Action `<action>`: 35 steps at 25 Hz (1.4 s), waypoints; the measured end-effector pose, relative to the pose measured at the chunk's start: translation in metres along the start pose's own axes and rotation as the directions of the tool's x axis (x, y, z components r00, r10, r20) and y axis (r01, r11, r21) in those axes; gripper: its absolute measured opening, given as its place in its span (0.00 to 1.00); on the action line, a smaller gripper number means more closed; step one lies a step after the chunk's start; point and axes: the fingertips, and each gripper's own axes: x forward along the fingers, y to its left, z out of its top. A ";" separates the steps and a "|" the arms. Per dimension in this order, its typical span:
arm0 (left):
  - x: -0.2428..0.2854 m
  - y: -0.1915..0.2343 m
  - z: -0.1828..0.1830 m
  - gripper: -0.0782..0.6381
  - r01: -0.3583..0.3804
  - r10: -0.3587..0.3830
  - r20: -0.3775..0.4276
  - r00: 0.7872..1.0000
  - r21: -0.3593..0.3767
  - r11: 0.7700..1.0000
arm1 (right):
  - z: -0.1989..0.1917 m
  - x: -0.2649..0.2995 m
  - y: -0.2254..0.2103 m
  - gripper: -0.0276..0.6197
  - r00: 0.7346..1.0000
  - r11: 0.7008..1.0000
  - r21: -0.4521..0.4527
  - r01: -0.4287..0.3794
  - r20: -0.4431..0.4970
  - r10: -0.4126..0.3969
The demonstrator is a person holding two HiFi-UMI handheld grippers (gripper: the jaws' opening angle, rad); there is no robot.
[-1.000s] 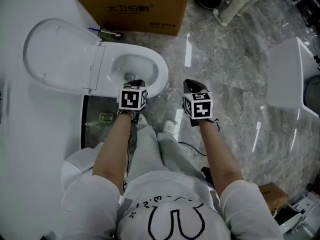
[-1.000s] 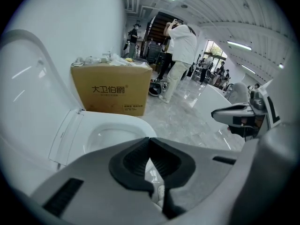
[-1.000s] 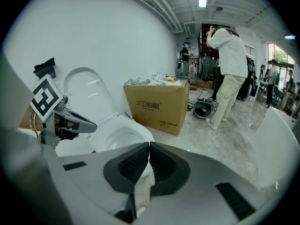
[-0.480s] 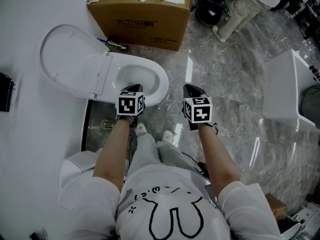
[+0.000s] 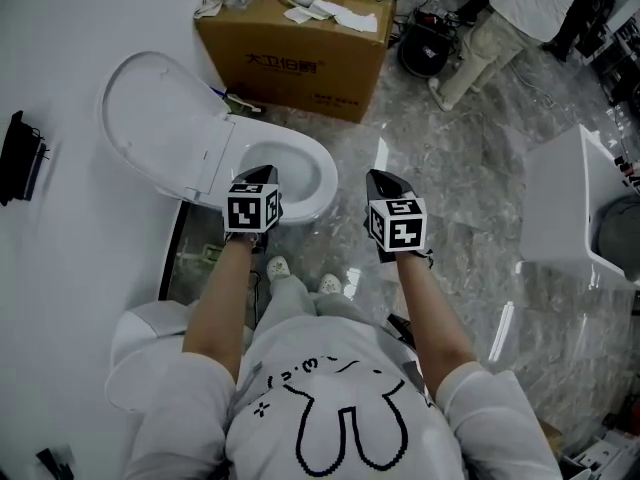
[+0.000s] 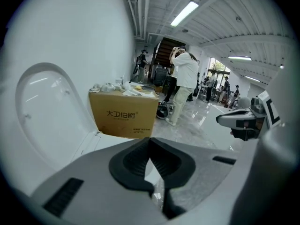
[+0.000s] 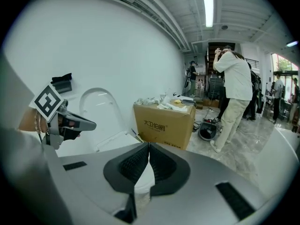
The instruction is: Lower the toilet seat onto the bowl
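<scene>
Left gripper [image 5: 258, 174] and right gripper [image 5: 380, 180] are clenched empty; the stiff, slick, hinged toilet seat [image 5: 155, 128] probably wants pushing at its free rim.

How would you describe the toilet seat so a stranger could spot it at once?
At the white wall on the left stands a toilet bowl, beside a cardboard box. The seat is the flat white oval hinged to the bowl, raised up by the wall.
</scene>
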 end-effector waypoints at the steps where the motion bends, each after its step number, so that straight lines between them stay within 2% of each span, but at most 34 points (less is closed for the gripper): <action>1: -0.004 0.002 0.003 0.12 -0.004 0.004 0.012 1.000 0.000 1.000 | 0.005 -0.002 0.001 0.09 1.000 1.000 -0.011 -0.003 0.010 0.003; 12: -0.051 0.026 0.045 0.12 -0.051 0.053 0.156 0.986 -0.011 0.999 | 0.061 -0.017 0.016 0.09 0.991 0.999 -0.043 -0.032 0.125 0.038; 18: -0.085 0.047 0.069 0.12 -0.077 0.079 0.235 0.969 -0.016 0.997 | 0.088 -0.025 0.030 0.09 0.984 0.997 -0.077 -0.029 0.174 0.042; 23: -0.117 0.064 0.089 0.12 -0.095 0.095 0.312 0.945 -0.017 0.995 | 0.110 -0.033 0.048 0.09 0.975 0.990 -0.137 -0.026 0.215 0.055; 29: -0.150 0.085 0.103 0.12 -0.136 0.123 0.383 0.916 0.007 0.991 | 0.138 -0.043 0.069 0.09 0.959 0.987 -0.156 -0.029 0.276 0.072; 35: -0.183 0.100 0.118 0.12 -0.163 0.144 0.471 0.870 -0.001 0.987 | 0.162 -0.049 0.098 0.09 0.936 0.974 -0.224 -0.039 0.333 0.114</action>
